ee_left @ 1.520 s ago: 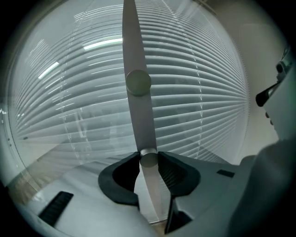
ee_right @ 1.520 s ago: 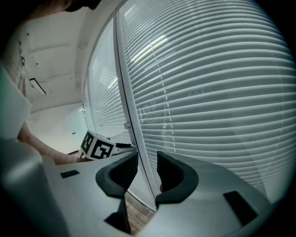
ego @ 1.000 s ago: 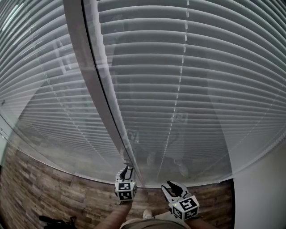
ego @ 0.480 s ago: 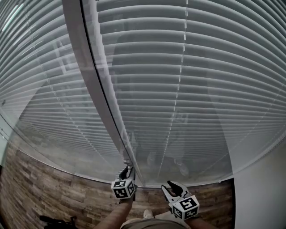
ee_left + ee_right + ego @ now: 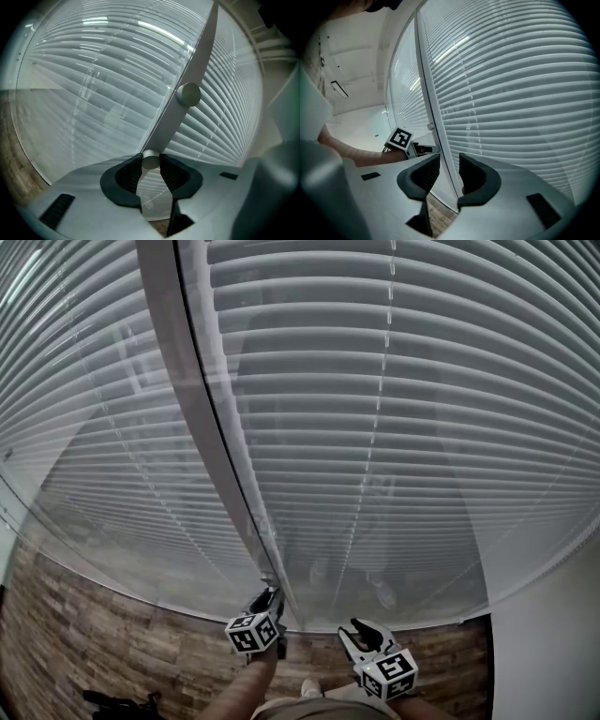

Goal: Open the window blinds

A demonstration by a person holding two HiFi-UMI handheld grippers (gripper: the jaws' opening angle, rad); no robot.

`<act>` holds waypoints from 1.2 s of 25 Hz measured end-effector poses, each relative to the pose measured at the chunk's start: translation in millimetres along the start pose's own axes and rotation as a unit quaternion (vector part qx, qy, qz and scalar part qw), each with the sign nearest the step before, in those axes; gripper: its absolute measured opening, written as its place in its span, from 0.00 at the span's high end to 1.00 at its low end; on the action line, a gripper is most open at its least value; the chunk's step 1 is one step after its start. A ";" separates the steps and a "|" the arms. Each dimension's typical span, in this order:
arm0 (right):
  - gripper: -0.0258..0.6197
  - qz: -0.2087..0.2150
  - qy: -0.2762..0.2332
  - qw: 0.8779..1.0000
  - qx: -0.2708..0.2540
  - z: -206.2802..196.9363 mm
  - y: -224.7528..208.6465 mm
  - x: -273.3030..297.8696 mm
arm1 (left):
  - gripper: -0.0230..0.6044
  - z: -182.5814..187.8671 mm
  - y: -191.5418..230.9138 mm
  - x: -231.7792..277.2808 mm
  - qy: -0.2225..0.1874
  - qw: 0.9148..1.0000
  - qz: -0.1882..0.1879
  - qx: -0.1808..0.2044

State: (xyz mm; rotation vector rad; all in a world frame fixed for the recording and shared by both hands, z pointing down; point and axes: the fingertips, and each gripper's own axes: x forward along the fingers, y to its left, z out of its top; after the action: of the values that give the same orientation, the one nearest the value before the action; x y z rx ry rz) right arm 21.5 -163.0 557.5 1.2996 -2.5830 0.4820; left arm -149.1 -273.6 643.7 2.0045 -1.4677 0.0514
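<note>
Clamping onto the small round knob [image 5: 150, 159] low on the window post [image 5: 202, 427], the left gripper [image 5: 265, 599] is pinching it firmly. The right gripper [image 5: 449, 163] is hovering just right, claw narrow and empty. The blinds [image 5: 403, 427] are hanging down left and right of the post.

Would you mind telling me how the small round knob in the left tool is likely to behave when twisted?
The knob looks like smooth metal, so it may slip between the left tool's pads. It sits on the frame post, so it probably turns in place rather than coming away.
</note>
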 end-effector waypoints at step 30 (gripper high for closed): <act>0.77 -0.008 -0.002 1.000 -0.004 4.2 -0.2 -2.9 | 0.69 -5.0 -3.1 -0.9 0.021 0.957 0.071 0.282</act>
State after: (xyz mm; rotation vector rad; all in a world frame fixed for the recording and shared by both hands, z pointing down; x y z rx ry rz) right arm 23.2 -162.6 552.7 1.3183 -2.5731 0.4662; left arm -145.1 -269.7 645.8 2.3035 -1.7020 0.6349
